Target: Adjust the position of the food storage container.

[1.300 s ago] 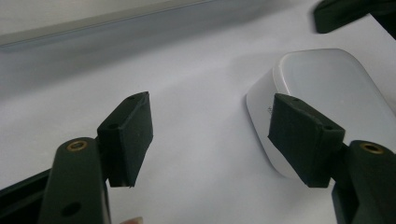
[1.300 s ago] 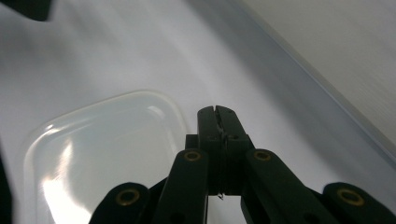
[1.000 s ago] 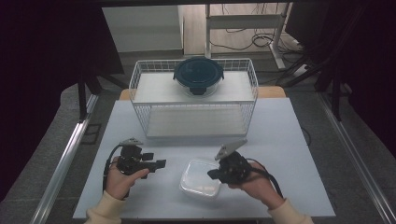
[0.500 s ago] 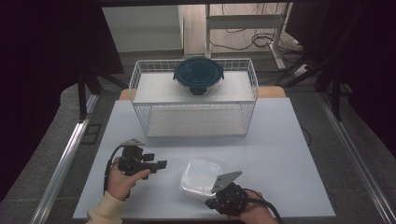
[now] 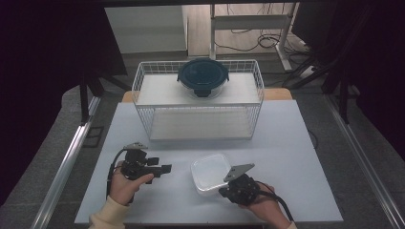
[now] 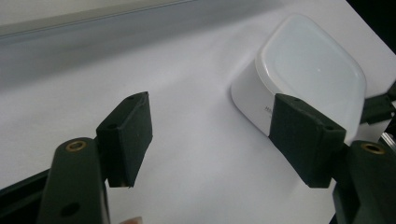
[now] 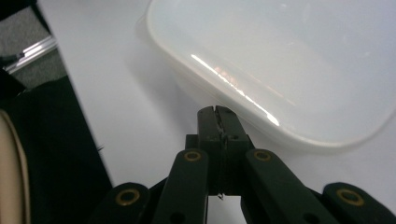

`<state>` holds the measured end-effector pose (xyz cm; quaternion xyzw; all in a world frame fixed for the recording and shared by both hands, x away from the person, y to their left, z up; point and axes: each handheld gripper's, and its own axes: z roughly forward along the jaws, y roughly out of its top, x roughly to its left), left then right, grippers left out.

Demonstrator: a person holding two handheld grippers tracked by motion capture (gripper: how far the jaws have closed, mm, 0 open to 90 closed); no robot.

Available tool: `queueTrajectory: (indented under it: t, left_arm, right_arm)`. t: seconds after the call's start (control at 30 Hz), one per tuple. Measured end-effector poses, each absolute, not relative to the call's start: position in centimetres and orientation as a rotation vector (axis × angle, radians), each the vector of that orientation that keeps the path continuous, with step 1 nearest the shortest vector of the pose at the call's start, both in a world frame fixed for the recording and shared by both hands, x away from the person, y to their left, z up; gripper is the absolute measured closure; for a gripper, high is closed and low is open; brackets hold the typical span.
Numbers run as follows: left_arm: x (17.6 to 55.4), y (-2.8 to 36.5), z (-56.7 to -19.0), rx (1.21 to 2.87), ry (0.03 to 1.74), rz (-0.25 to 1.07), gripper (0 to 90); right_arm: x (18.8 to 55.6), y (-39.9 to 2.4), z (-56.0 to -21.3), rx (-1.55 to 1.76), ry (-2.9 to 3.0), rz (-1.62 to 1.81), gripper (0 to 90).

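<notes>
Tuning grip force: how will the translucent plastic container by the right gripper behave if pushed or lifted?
The translucent container looks thin-walled and empty, so probably light and apt to slide on the smooth white table rather than tip. Its glossy rounded rim may be slippery for the pads. The walls likely flex somewhat under a squeeze. The right gripper is shut at its rim.

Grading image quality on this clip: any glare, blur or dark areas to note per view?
High view: white table evenly lit, surroundings near black, wire basket sharp. Left gripper view: translucent container bright and slightly washed out, near claw pads soft. Right gripper view: streak of glare on the container's rim, the closed right claw in focus.
</notes>
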<state>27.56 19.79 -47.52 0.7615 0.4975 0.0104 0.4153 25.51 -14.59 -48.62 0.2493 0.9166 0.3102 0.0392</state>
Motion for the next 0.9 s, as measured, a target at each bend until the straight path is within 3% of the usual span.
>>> queueTrajectory:
  t: [0.9]
  left_arm:
    - [27.6, 19.7, -47.8, 1.911, 1.238, 0.062, 30.1]
  right_arm:
    - [31.3, -16.3, -48.9, 0.967, 2.667, 0.929, 89.4]
